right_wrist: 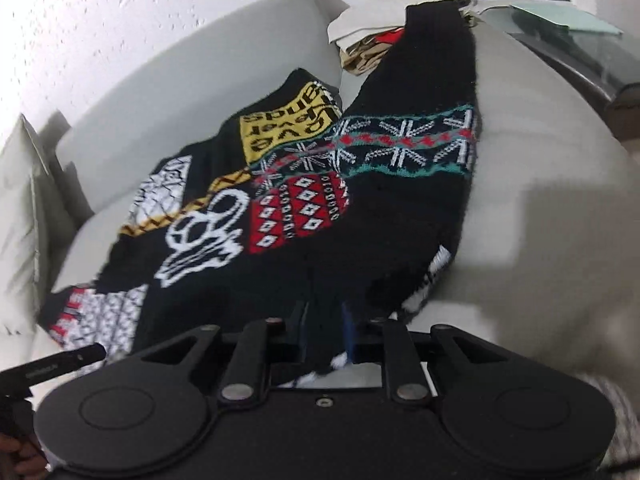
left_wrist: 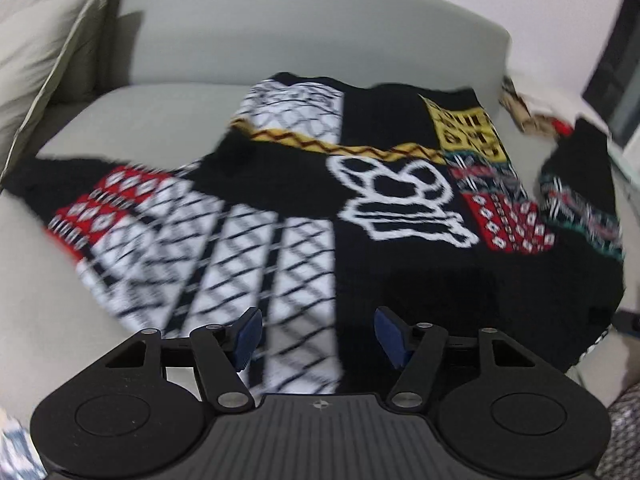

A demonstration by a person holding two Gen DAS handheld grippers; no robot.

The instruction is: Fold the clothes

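A black knitted sweater (left_wrist: 400,280) with white lattice, red diamond and yellow patches lies spread on a light grey sofa (left_wrist: 280,40). My left gripper (left_wrist: 318,336) hovers over its near edge, open, with both blue pads (left_wrist: 248,336) apart and nothing between them. In the right wrist view the same sweater (right_wrist: 360,240) runs up from the camera, one sleeve stretched toward the back right. My right gripper (right_wrist: 326,332) has its jaws close together, with black fabric of the sweater's near edge bunched between them. One blue pad (right_wrist: 350,332) shows beside the cloth.
Pale cushions (left_wrist: 36,40) stand at the sofa's left end. A pile of other clothes (right_wrist: 368,48) lies at the back right, past the sleeve. A glass-topped table (right_wrist: 580,40) stands beyond the sofa's right arm. A hand (right_wrist: 16,452) shows at the lower left.
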